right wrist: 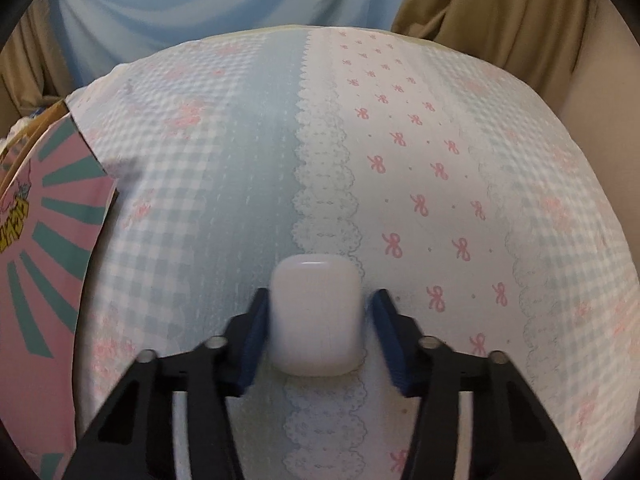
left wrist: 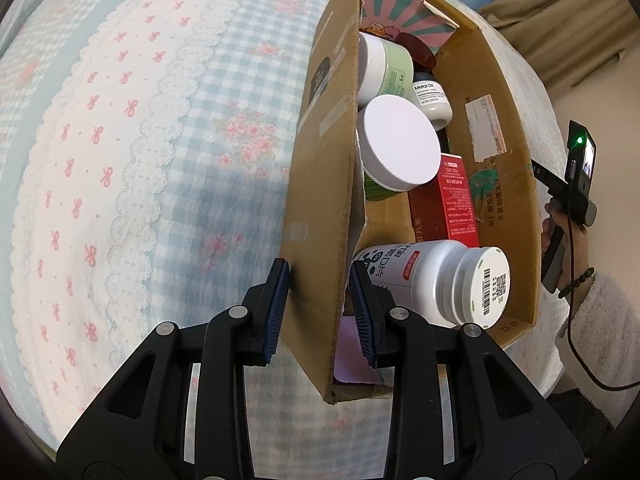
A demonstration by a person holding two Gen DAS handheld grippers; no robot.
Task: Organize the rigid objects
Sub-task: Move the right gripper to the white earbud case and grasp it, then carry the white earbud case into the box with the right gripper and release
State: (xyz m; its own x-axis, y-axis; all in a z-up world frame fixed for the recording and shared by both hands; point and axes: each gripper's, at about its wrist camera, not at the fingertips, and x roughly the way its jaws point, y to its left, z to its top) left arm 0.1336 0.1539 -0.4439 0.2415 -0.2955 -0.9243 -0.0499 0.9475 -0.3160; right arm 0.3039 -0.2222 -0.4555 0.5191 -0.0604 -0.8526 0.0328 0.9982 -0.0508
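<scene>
In the left wrist view my left gripper [left wrist: 320, 308] is shut on the near side wall of an open cardboard box [left wrist: 324, 160] that stands on the bed. Inside the box lie a white bottle [left wrist: 440, 280], a white-lidded jar [left wrist: 396, 140], a green jar [left wrist: 392, 68], a red carton [left wrist: 456, 196] and a small grey bottle [left wrist: 432, 98]. In the right wrist view a small white rounded case [right wrist: 316, 312] rests on the bedspread between the blue pads of my right gripper [right wrist: 318, 328], which is shut on its two sides.
A pink-and-teal striped box [left wrist: 400, 12] stands at the carton's far end and fills the left edge [right wrist: 48, 240] of the right wrist view. The checked, bow-printed bedspread [right wrist: 400, 160] lies all around. A person's hand on the other gripper's handle [left wrist: 568, 208] shows beyond the box. Curtains hang behind.
</scene>
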